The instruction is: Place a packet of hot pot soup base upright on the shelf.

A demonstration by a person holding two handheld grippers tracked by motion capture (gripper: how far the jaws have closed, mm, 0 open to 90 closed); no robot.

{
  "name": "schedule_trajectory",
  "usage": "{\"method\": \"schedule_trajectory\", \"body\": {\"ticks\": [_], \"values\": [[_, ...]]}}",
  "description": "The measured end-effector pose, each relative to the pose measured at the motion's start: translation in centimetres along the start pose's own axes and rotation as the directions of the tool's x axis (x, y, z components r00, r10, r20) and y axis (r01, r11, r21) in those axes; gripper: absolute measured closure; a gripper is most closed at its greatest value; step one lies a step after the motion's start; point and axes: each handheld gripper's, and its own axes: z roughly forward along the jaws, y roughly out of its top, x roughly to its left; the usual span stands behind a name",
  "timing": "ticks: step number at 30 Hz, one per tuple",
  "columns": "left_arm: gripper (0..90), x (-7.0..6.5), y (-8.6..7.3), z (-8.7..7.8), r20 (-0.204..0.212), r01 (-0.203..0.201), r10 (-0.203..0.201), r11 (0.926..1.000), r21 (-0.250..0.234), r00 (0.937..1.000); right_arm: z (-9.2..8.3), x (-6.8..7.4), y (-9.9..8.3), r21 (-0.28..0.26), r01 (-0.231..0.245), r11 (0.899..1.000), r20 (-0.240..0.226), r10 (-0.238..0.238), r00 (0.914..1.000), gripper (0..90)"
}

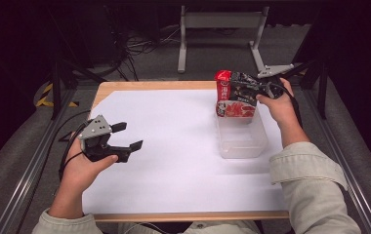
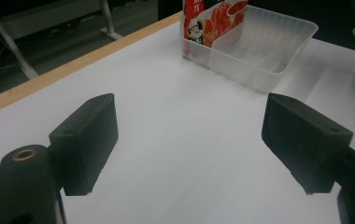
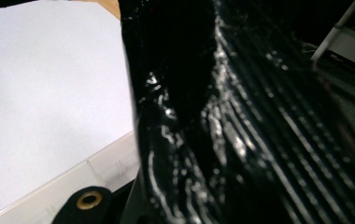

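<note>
Counter: a wooden counter (image 1: 149,86) covered by a white sheet (image 1: 174,146), with a clear plastic tray (image 1: 242,139) toward the right.

Red packet: a red packet (image 1: 226,92) stands upright at the far end of the tray, against its far wall. From the left gripper view I see it (image 2: 213,21) inside the tray (image 2: 278,51), its printed face turned toward that camera.

Right gripper: the right gripper (image 1: 252,90) is held by the person's right hand (image 1: 278,105) over the tray's far end, just beside the red packet. It carries a dark, glossy crinkled packet (image 1: 242,87) which sits above the tray's far end.

Right fingers: clamped on the dark packet. In the right gripper view the shiny black packet (image 3: 241,121) is pressed up close to the camera, hiding the finger tips; past its left edge lie the white sheet (image 3: 49,84) and the tray rim (image 3: 96,168).

Left gripper: the left gripper (image 1: 127,136) is held in the left hand (image 1: 83,168) low over the left of the sheet, well apart from the tray.

Left fingers: wide apart with nothing between them; the left gripper view shows both black fingers (image 2: 89,140) with bare sheet in between, the tray far ahead.
</note>
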Motion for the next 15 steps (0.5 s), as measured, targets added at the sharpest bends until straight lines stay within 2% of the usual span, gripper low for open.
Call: {"method": "schedule_trajectory", "body": {"ticks": [7, 15], "values": [[19.6, 0.0, 0.0, 0.1, 0.0, -0.002, 0.002, 1.0, 0.0, 1.0, 0.0, -0.1, -0.7, -0.011, -0.009, 1.0, 0.007, 0.009, 0.9999, 79.4], [19.6, 0.0, -0.2, 0.3, 0.005, 0.006, -0.006, 0.9999, 0.014, 1.0, -0.3, -0.2, -1.8, -0.029, -0.043, 0.999, 0.013, 0.043, 0.999, 79.6]]}}
